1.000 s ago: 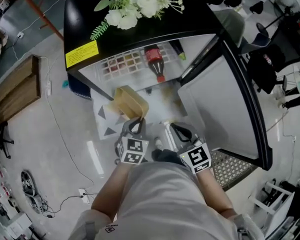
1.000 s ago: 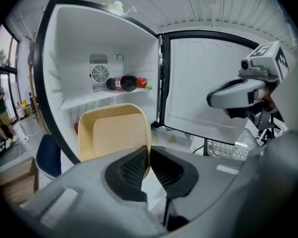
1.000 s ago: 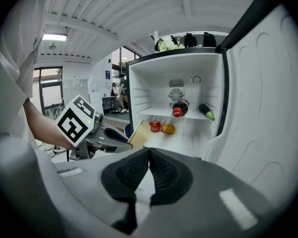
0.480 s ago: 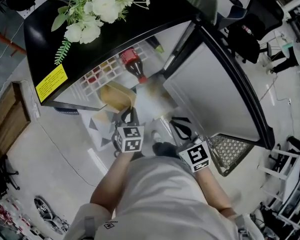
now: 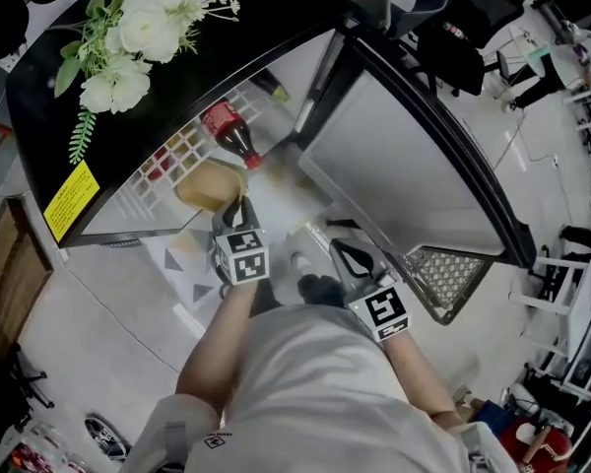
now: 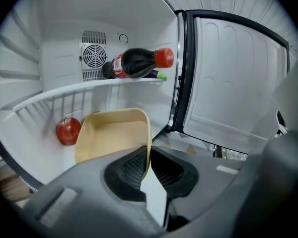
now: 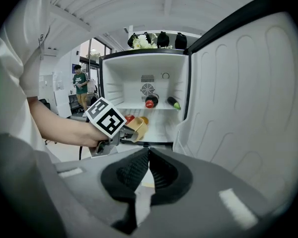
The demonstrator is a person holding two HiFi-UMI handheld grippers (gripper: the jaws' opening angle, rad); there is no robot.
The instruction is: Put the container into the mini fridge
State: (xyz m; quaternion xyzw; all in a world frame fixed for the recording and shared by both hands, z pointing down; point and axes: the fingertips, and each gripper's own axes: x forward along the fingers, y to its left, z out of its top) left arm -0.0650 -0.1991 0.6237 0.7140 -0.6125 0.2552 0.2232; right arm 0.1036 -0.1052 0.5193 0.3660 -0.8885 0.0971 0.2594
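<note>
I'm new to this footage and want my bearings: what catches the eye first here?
The left claw grips the rim of a beige plastic container, holding it at the mouth of the open white mini fridge. Inside, a dark cola bottle with a red cap lies on the wire shelf, and a red apple sits on the fridge floor at the left.

Your beige container (image 6: 114, 135), empty and open-topped, hangs by 1 rim at the lower-compartment mouth of the open white fridge (image 6: 49, 38).
</note>
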